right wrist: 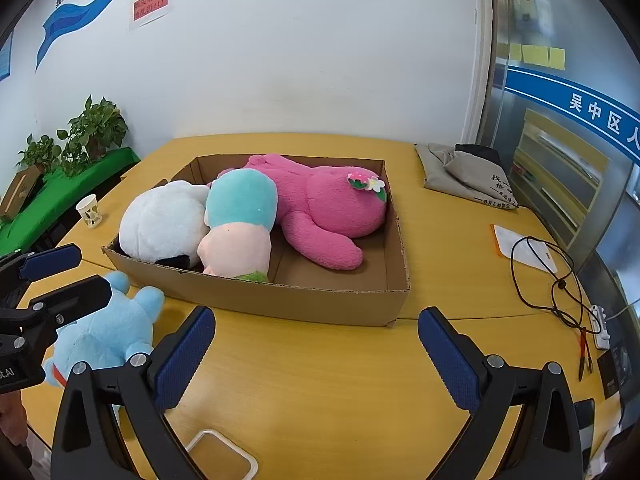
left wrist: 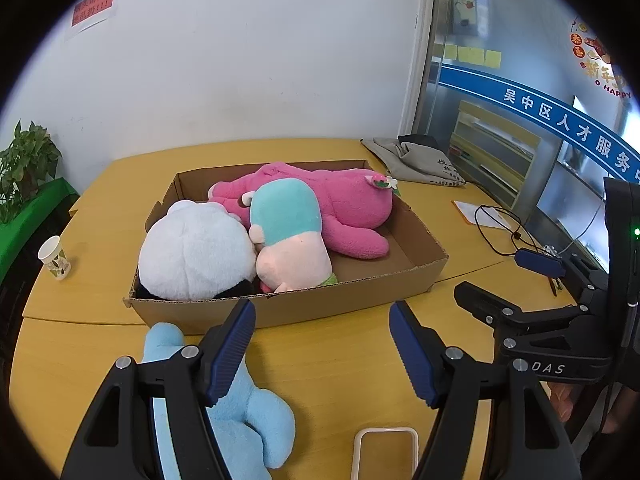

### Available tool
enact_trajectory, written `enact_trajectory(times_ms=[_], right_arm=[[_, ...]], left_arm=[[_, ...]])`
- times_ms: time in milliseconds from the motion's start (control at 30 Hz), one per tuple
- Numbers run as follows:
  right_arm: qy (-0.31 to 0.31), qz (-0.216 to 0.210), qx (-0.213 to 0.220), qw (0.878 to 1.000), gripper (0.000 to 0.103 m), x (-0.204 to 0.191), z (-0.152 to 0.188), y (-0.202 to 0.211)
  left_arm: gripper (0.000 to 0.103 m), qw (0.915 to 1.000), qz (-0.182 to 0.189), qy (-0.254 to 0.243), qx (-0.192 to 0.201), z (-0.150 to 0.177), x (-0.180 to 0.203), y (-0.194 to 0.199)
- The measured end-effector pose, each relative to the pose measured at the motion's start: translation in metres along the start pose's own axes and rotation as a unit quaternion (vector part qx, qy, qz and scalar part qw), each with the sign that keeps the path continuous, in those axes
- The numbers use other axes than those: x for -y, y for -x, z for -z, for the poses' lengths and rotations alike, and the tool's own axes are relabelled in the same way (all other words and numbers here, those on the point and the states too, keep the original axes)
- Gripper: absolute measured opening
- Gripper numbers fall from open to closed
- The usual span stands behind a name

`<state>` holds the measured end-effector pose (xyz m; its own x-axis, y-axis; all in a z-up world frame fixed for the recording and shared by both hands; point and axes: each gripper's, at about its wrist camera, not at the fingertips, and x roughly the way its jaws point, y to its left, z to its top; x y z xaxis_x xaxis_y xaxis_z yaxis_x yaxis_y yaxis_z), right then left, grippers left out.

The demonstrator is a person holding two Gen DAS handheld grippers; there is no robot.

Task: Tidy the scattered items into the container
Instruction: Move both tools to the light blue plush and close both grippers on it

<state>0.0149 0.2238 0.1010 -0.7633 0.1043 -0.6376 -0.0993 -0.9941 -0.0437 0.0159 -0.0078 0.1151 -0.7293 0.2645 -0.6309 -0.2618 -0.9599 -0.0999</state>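
A shallow cardboard box point(left wrist: 360, 292) point(right wrist: 304, 300) sits on the yellow table. It holds a pink plush point(left wrist: 344, 204) point(right wrist: 320, 208), a white plush point(left wrist: 192, 248) point(right wrist: 160, 220) and a teal-and-peach plush point(left wrist: 288, 232) point(right wrist: 240, 220). A light blue plush point(left wrist: 248, 412) point(right wrist: 108, 328) lies on the table in front of the box's left corner. My left gripper point(left wrist: 322, 344) is open and empty, its left finger over the blue plush. My right gripper point(right wrist: 316, 356) is open and empty above bare table, right of the blue plush.
A paper cup point(left wrist: 54, 258) point(right wrist: 90, 210) stands left of the box. A grey cloth bag point(left wrist: 416, 160) point(right wrist: 464, 176) lies at the back right. Paper, black cables point(right wrist: 552, 276) and a power strip lie at right. A clear-rimmed tray point(left wrist: 384, 452) point(right wrist: 220, 456) sits near me.
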Motion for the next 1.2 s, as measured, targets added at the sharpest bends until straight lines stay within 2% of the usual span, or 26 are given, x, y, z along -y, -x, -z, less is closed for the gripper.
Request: enact_trajectory(times_ms=[267,367,467,567,667,800,900,1067,1133,1200], right_arm=[[0.003,-0.009,-0.013,1.0,0.103,-0.008,0.003,-0.009],[0.008,-0.029,-0.025,0.999,0.103,-0.016,0.007,-0.017],[0.014,-0.072,-0.042,0.996,0.103,-0.032,0.014,-0.027],[0.026,-0.15,-0.07,0.986,0.103,-0.057,0.024,-0.04],[0.043,-0.239,-0.103,0.965,0.103,-0.089,0.036,-0.053],[0.058,-0.31,-0.128,0.94,0.103,-0.126,0.049,-0.06],[0.06,-0.331,-0.132,0.932,0.103,-0.144,0.053,-0.063],[0.034,-0.311,-0.153,0.937,0.103,-0.145,0.056,-0.08],[0.012,-0.324,-0.17,0.93,0.103,-0.145,0.059,-0.088],[-0.001,-0.353,-0.191,0.916,0.103,-0.153,0.065,-0.095]], left_arm=[[0.069,0.9997,-0.01,0.02,-0.009,0.012,-0.034,0.001],[0.069,0.9989,-0.012,0.04,-0.018,0.023,-0.06,0.003],[0.069,0.9967,-0.016,0.07,-0.038,0.035,-0.09,0.001],[0.069,0.9934,-0.023,0.096,-0.059,0.047,-0.116,-0.004],[0.069,0.991,-0.028,0.106,-0.076,0.056,-0.133,-0.01],[0.069,0.9894,-0.026,0.108,-0.093,0.067,-0.149,-0.017],[0.069,0.9887,-0.03,0.108,-0.099,0.073,-0.165,-0.018],[0.069,0.9804,-0.014,0.157,-0.117,0.088,-0.205,-0.027],[0.069,0.9782,-0.008,0.156,-0.137,0.097,-0.209,-0.037],[0.069,0.9773,0.01,0.165,-0.133,0.104,-0.21,-0.041]])
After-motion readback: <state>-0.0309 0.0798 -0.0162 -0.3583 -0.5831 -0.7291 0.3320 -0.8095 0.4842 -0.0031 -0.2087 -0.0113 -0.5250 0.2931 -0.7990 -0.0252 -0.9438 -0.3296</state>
